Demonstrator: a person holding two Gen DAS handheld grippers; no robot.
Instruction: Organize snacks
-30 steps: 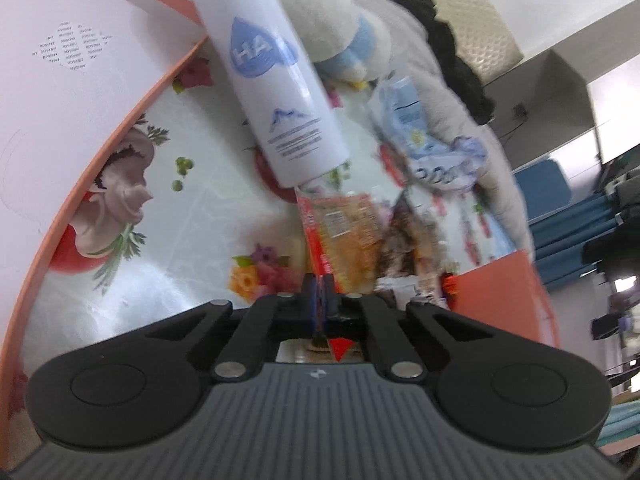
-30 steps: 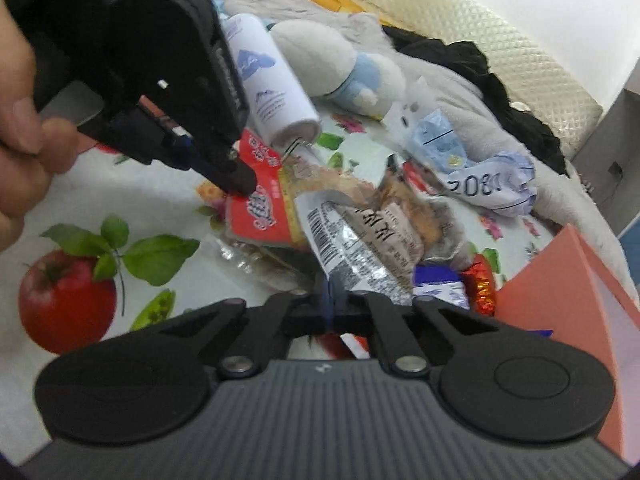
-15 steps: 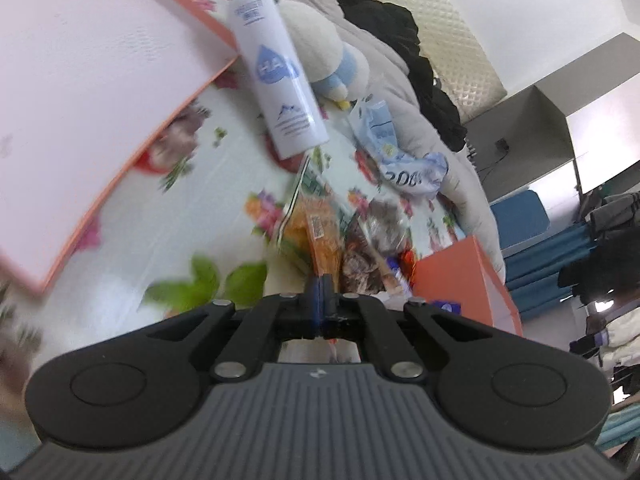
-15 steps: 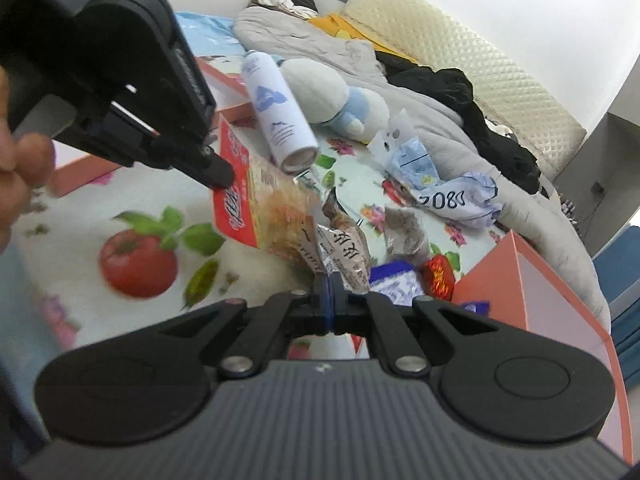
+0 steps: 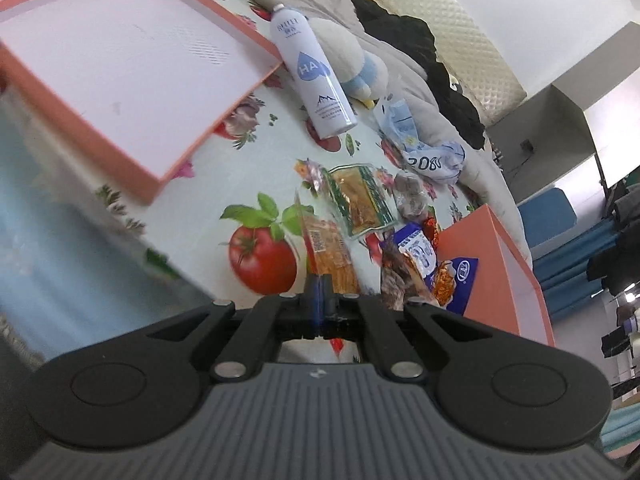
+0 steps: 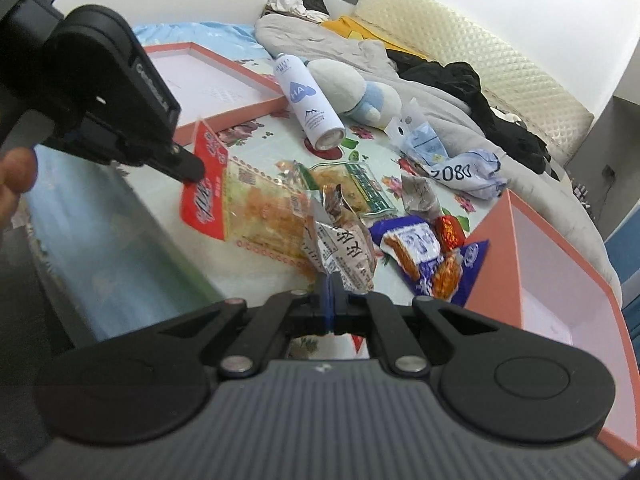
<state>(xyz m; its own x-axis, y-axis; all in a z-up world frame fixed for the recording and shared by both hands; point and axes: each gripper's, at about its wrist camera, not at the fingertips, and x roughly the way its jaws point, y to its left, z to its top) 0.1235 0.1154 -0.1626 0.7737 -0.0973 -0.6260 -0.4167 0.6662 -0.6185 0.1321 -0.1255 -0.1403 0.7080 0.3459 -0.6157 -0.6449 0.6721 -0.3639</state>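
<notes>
My left gripper (image 5: 318, 294) is shut on the edge of a red-and-clear orange snack packet (image 5: 330, 252) and holds it above the fruit-print cloth; the gripper (image 6: 192, 166) and packet (image 6: 256, 208) also show in the right wrist view. My right gripper (image 6: 328, 300) is shut on a brown-and-white printed snack packet (image 6: 344, 248), lifted beside the orange one. A green-edged snack bag (image 6: 352, 186), a blue-and-white wrapper (image 6: 412, 244), a red candy (image 6: 450, 232) and a grey packet (image 6: 420, 200) lie on the cloth.
An open orange box (image 6: 560, 272) stands at the right; its flat orange lid (image 5: 120, 72) lies at the back left. A white spray can (image 5: 312, 72), a plush toy (image 5: 360, 68) and crumpled paper (image 5: 432, 156) lie behind, with bedding beyond.
Both grippers have risen and pulled back from the pile, each carrying its packet. The orange packet has moved left and up; more of the cloth and both box parts show.
</notes>
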